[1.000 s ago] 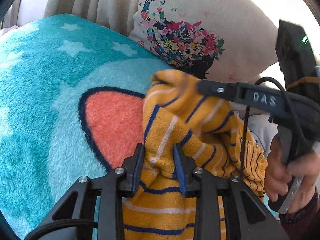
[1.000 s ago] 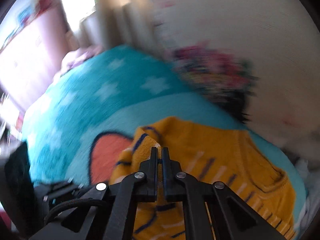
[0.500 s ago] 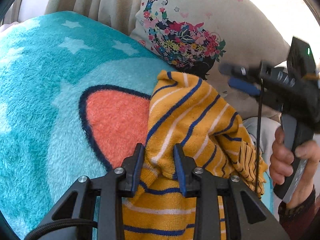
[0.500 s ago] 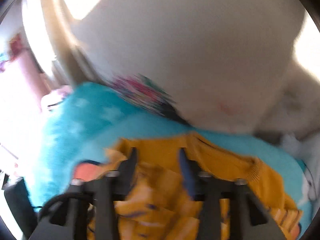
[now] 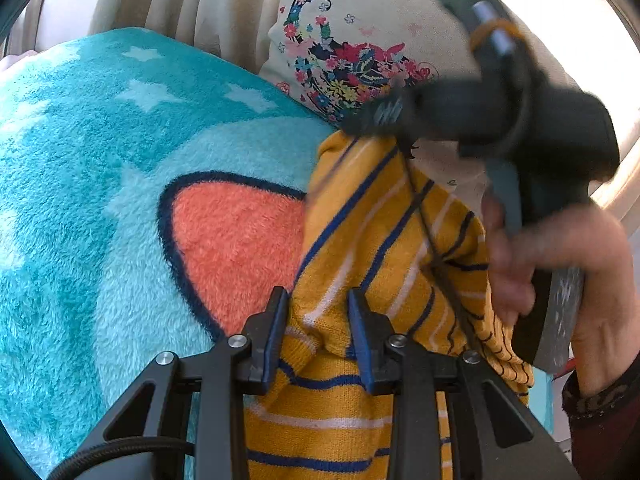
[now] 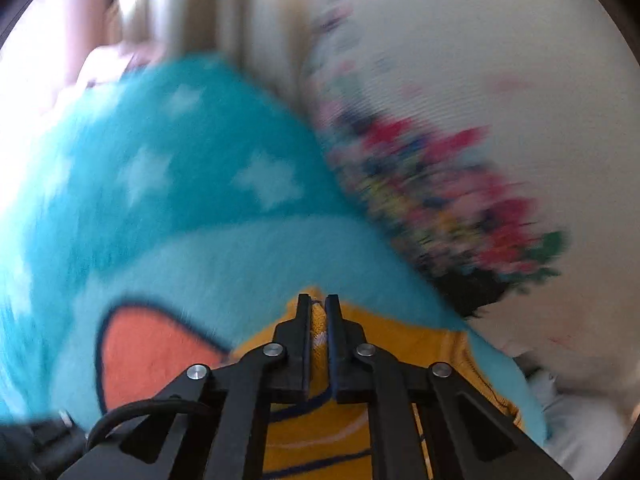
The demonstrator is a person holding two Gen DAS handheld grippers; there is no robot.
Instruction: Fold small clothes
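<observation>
Left wrist view: the left tool (image 5: 316, 330) stands open around a raised fold of the yellow striped sweater (image 5: 372, 240) on the turquoise star blanket (image 5: 120, 152); the blurred right tool (image 5: 360, 124) meets its top corner, near the floral pillow (image 5: 360, 52).

Right wrist view, heavily blurred: the right tool (image 6: 319, 320) pinches the sweater (image 6: 320, 436), whose lower part is cut off.

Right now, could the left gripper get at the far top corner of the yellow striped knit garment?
Probably not: the left gripper has folds of the yellow striped knit garment between its fingers, and the right gripper pinches that corner.
</observation>
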